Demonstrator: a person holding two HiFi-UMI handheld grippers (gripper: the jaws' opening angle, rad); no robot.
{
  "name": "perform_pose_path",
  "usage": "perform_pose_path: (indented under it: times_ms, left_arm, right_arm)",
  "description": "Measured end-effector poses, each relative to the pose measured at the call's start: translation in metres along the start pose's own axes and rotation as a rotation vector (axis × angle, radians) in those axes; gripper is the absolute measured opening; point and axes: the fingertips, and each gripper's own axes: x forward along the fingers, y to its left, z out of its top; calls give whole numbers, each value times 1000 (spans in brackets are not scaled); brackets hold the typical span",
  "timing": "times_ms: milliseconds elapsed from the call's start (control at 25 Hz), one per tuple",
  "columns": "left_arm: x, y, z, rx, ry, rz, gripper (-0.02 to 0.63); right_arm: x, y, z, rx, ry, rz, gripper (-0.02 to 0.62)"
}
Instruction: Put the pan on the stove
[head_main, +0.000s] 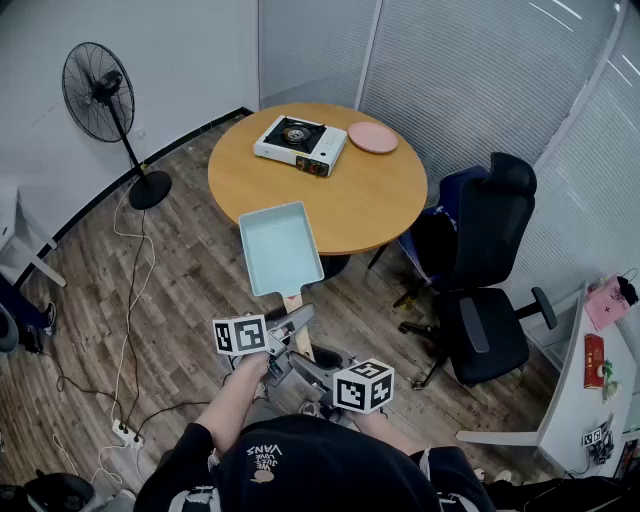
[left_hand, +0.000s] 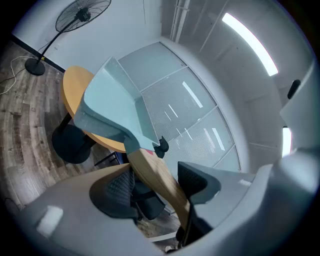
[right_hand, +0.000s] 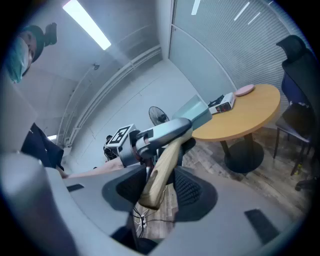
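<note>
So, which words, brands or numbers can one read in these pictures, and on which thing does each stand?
"VANS": on the person's black shirt, upside down in the head view; the smaller print beside it is unreadable.
Red box on the white desk: print too small to read.
Black-and-white marker cubes: patterns only, no words.

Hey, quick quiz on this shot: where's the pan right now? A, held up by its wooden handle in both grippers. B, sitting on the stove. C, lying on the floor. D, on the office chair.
A: the wooden handle of the pan is clamped in the jaws of the left gripper and the right gripper, while the stove stands bare on the table.
</note>
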Motion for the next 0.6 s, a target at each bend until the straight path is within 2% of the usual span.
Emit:
perform_pose_path:
  times_ms: [360, 600]
  left_arm:
    - [2, 2, -3, 5, -2, 35, 265]
    - [3, 16, 9, -2, 7, 32, 265]
  right_arm:
    - [-3, -3, -2, 38, -13, 52, 175]
    - [14, -7, 6, 48, -16, 42, 175]
